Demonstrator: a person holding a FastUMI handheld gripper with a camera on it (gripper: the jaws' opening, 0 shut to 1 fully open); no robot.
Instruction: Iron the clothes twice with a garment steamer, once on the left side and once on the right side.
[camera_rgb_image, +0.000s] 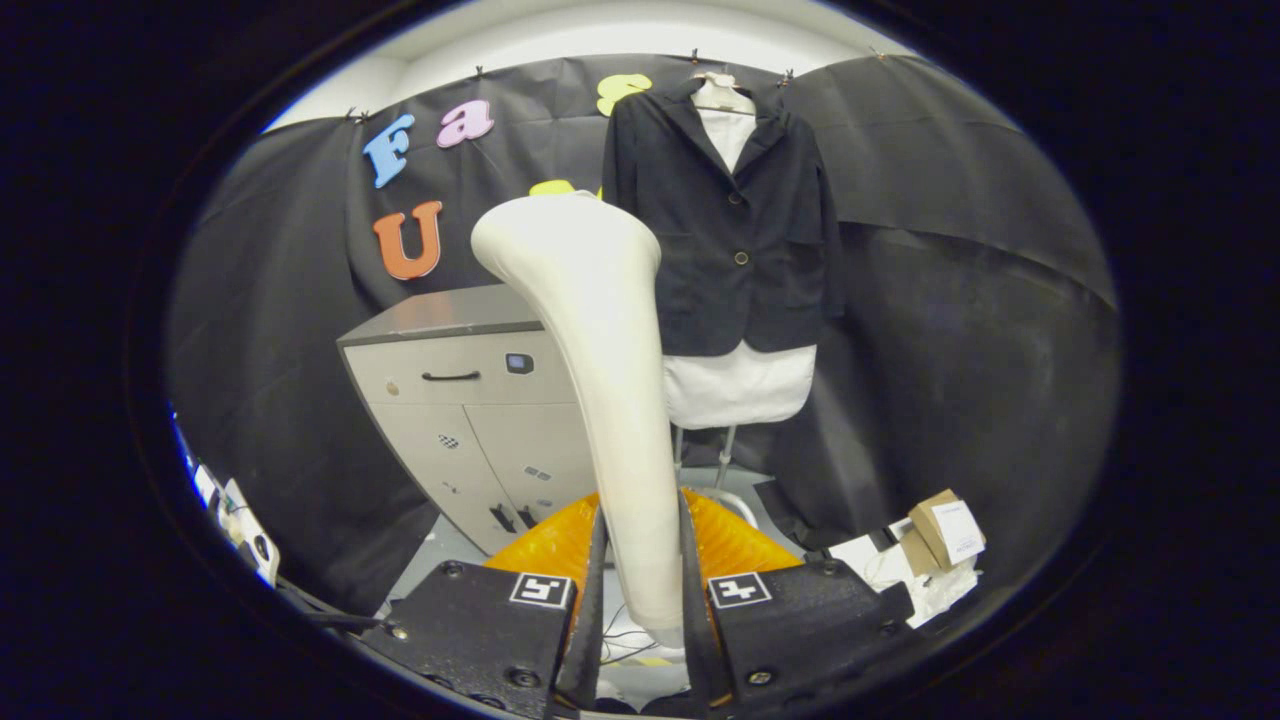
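Note:
My gripper (642, 560) is shut on the handle of a cream-white garment steamer (600, 340), both fingers pressing its sides. The steamer rises from between the fingers and its head tilts up to the left. Beyond it a dark blazer (735, 225) hangs buttoned over a white shirt (740, 385) on a stand against the black cloth wall. The steamer head stands apart from the blazer, to the left of its left sleeve, and hides part of that edge.
A grey cabinet (470, 400) with a drawer and doors stands to the left of the blazer, behind the steamer. Cardboard boxes (945, 530) and white wrapping lie on the floor to the right. Cables and small devices (235, 515) sit low at the left.

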